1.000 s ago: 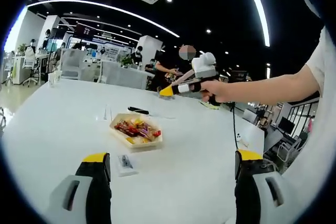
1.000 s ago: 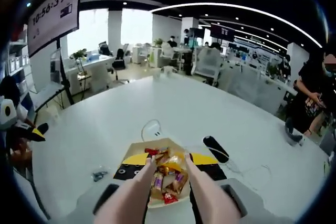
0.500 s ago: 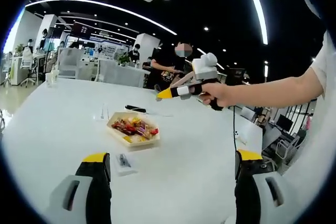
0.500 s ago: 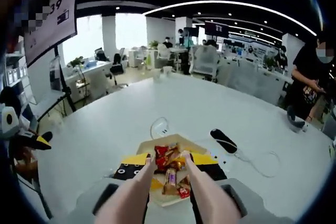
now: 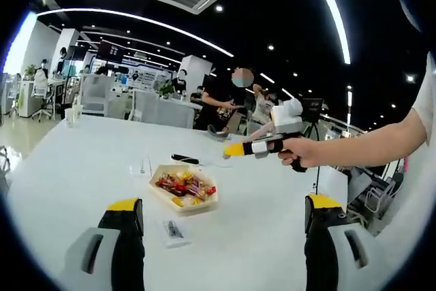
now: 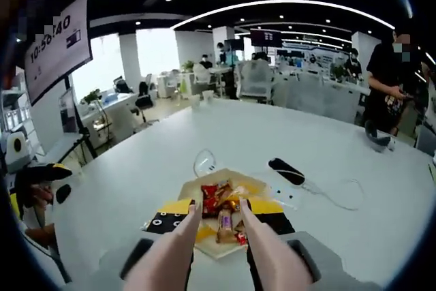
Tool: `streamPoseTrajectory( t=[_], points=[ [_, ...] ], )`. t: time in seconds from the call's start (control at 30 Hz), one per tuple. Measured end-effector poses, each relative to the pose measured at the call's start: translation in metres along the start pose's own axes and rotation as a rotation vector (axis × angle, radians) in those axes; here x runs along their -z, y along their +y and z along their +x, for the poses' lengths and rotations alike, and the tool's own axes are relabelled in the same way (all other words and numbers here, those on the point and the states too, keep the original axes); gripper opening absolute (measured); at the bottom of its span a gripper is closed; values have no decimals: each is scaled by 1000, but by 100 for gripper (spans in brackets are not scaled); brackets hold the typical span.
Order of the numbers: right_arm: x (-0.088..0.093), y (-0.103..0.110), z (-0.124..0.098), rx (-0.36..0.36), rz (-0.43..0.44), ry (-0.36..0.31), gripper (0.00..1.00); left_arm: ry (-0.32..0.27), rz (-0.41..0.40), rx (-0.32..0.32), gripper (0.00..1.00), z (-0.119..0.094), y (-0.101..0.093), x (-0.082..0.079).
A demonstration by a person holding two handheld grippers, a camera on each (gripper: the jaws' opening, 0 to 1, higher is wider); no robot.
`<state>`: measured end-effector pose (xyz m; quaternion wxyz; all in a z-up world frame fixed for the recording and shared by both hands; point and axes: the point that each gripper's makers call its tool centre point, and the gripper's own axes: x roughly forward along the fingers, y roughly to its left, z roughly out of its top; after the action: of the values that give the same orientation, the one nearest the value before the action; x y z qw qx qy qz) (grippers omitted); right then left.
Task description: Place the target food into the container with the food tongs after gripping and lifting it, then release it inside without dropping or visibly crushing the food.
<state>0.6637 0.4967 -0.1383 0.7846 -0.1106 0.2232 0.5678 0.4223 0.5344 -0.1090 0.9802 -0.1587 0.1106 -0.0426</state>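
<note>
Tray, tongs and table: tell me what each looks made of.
Tray: looks like thin card or paper, matte pale tan, with folded angled walls. Tongs: likely plastic or silicone, smooth matte pinkish arms; I cannot tell which. Table: smooth white top with a soft sheen, possibly laminate.
</note>
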Motion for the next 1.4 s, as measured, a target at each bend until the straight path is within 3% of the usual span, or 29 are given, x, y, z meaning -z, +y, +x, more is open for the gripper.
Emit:
streamPoseTrajectory(
  t=[0.17,0.37,0.57,0.73,0.93,1.1,1.4],
  points=[
    [9,21,-2,-18,-13,-34,29,32,24,13,99,1,-2,8],
    [21,23,-3,-16,6,-31,29,45,40,26,99,3,-7,9],
    [13,25,-8,-3,75,-72,29,44,37,20,99,6,-7,11],
    [8,29,-12,-3,65,-92,29,19,29,1,99,10,-7,4],
    [11,35,-16,3,76,-101,29,30,41,-3,99,4,-7,10],
    [21,35,-22,29,118,-109,29,29,21,-26,99,1,0,16],
    [40,40,-30,57,175,-100,29,47,20,-11,99,2,3,22]
  ],
)
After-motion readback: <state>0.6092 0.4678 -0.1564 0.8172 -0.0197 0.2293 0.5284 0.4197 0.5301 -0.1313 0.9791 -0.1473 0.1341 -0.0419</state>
